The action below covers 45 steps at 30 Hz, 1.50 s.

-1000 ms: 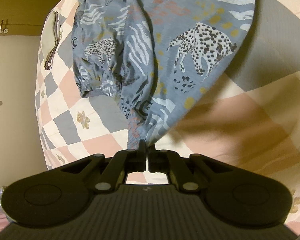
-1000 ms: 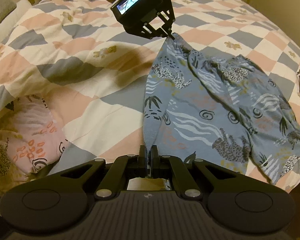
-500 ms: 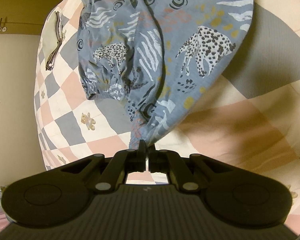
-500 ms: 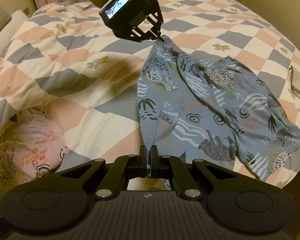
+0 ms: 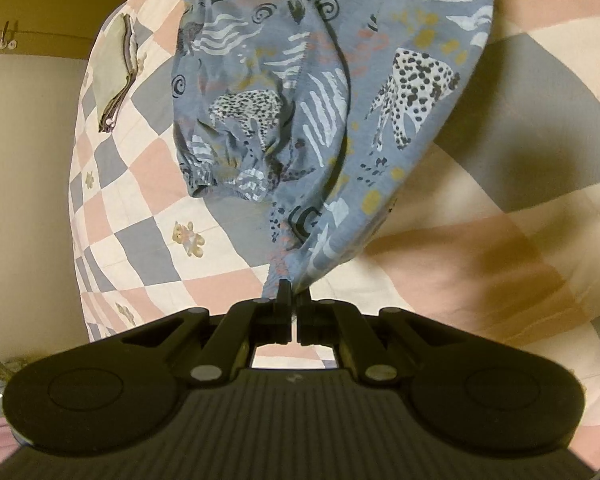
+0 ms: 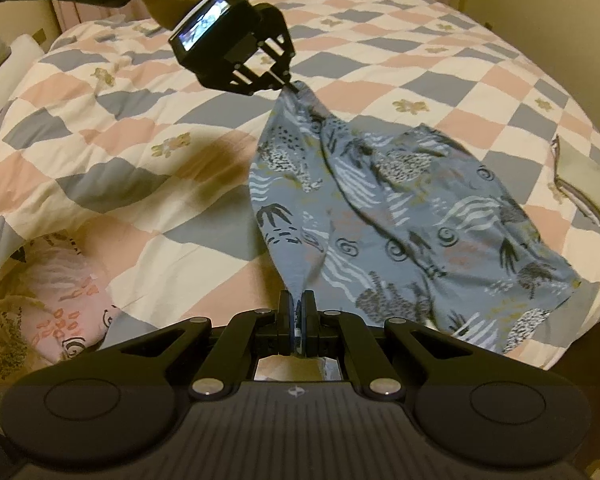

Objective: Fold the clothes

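A blue-grey garment (image 6: 400, 216) printed with leopards, swirls and white stripes hangs stretched above the checked quilt (image 6: 132, 152). My left gripper (image 5: 294, 294) is shut on one corner of the garment (image 5: 320, 92); in the right wrist view the left gripper (image 6: 290, 80) is at the upper middle, held by a person's hand. My right gripper (image 6: 298, 300) is shut on another corner near the bottom middle. The far end of the garment with its gathered cuffs trails on the quilt.
A pink patterned garment (image 6: 68, 304) lies crumpled at the lower left on the bed. A folded pale green item (image 6: 588, 184) rests at the bed's right side, the same folded item (image 5: 116, 76) showing at the upper left. The bed edge and a wall (image 5: 24, 200) are at left.
Both grippers have lifted and drawn the garment taut; the left gripper has moved up and away from the right one, and the garment has slid across the quilt.
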Tool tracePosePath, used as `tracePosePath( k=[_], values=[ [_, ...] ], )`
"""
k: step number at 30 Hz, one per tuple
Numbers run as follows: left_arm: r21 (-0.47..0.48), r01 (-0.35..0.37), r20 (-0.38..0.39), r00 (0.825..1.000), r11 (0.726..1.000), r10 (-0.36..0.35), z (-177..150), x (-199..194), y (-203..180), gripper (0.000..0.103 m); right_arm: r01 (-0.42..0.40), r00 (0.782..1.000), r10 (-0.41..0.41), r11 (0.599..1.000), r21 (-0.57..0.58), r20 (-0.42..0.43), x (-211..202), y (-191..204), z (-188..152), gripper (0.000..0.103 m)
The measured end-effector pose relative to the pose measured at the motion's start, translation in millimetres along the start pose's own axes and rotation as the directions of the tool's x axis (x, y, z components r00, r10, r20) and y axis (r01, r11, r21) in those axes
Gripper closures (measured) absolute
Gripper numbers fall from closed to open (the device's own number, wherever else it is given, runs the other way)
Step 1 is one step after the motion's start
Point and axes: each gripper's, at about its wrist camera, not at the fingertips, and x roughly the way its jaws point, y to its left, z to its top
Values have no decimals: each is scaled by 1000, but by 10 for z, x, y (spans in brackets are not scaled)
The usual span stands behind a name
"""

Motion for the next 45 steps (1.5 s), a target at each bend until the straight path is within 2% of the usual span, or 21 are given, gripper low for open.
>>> tracePosePath(
  k=[7,15,20,24,33,39,45],
  values=[
    [-19,35,-41,999,999,-35,100,-64,199,102,-17,1000,17,1000,-22,24,-145,-271,59,101],
    [-58,104,-87,990,993,-108,217,-97,353,102,-121,991,125,989,-79,42,-246,-755,87,101],
    [-105,161,-82,982,981,-170,311,-47,559,102,-169,983,173,982,-83,52,-363,-1197,59,101],
    [-141,198,-54,977,970,-207,438,23,886,102,-153,986,158,985,-80,49,-446,-1563,22,101],
    [-240,218,18,975,946,-221,796,513,1858,102,-117,992,114,991,58,45,-323,-2391,-5,101],
    [-234,263,22,964,936,-266,959,1058,2102,102,-78,997,75,990,117,28,4,-2994,3,101],
    [-325,299,-13,947,897,-320,904,1585,2237,102,-48,999,47,985,164,9,351,-3566,-5,101]
  ],
)
